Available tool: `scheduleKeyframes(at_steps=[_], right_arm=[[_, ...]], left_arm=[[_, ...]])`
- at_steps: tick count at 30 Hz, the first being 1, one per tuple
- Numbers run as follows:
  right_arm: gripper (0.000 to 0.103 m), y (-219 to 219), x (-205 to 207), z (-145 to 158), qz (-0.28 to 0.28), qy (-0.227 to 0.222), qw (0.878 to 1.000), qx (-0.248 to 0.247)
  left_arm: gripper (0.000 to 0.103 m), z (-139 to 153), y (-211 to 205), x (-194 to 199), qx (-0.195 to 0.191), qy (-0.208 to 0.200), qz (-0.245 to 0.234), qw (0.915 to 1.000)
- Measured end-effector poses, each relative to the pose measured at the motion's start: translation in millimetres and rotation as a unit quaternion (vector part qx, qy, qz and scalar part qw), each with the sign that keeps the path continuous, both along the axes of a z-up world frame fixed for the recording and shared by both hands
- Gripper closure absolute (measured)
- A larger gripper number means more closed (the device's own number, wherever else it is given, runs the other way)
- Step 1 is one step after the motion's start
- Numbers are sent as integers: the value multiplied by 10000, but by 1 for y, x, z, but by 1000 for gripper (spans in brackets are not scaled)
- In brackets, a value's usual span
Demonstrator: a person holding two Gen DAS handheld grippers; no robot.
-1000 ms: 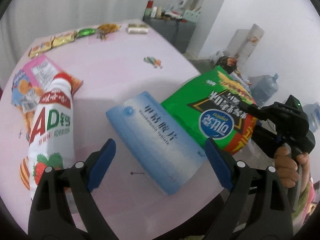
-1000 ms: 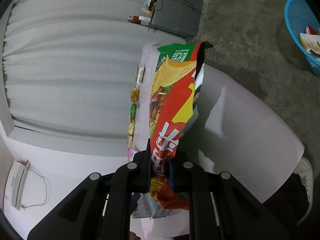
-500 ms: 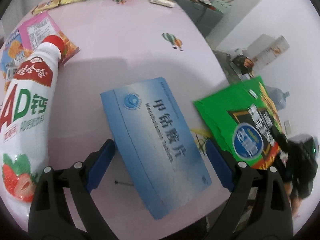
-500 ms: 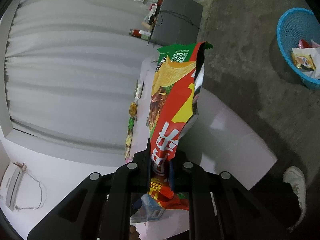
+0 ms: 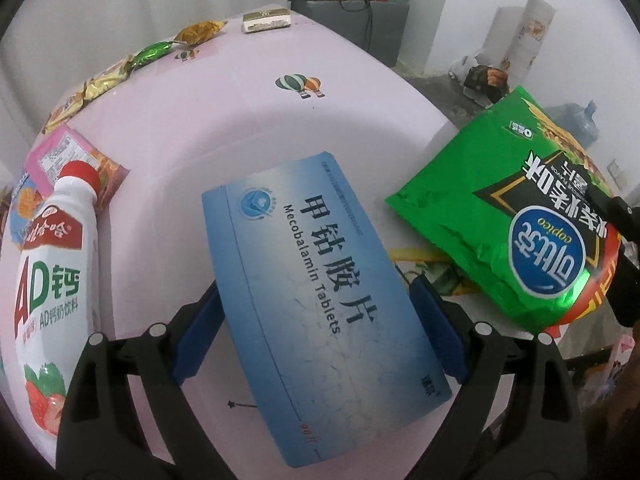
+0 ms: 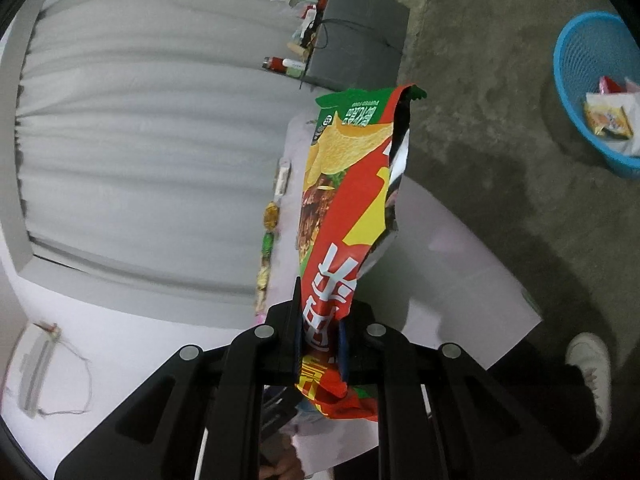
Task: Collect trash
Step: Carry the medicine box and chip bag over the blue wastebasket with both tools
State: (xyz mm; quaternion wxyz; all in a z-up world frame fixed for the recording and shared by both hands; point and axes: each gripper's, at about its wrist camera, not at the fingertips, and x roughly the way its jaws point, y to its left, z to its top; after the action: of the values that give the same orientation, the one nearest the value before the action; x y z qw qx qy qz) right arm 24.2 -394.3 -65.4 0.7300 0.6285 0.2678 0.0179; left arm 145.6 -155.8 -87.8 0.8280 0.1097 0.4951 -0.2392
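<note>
A pale pink table fills the left wrist view, with a white curtain and a grey cabinet behind it. The left gripper hangs low over the table, jaws spread wide on either side of the blue Mecobalamin tablet box, which lies flat; the blue pads sit just beside its long edges, but contact cannot be made out. Off to the left lies a white AD calcium milk bottle, red cap resting on a pink snack wrapper. Along the far edge runs a row of candy wrappers and a small cream box. On the right, the green side of the chip bag hangs past the table's edge. The right gripper is clamped tight on that chip bag near its lower end. Beyond it, on the concrete floor, a blue mesh basket already holds some wrappers, and a white shoe shows by the table corner.
</note>
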Motion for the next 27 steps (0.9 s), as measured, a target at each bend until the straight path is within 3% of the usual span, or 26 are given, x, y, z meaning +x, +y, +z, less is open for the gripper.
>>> scheduleKeyframes(at_steps=[7, 27], right_arm=[[90, -8, -4, -3, 85, -155, 9997, 181], [90, -8, -7, 10, 249, -371, 9990, -2]], left_arm=[[22, 5, 6, -8, -65, -98, -45, 9999], [27, 42, 12, -42, -335, -718, -226, 9966]])
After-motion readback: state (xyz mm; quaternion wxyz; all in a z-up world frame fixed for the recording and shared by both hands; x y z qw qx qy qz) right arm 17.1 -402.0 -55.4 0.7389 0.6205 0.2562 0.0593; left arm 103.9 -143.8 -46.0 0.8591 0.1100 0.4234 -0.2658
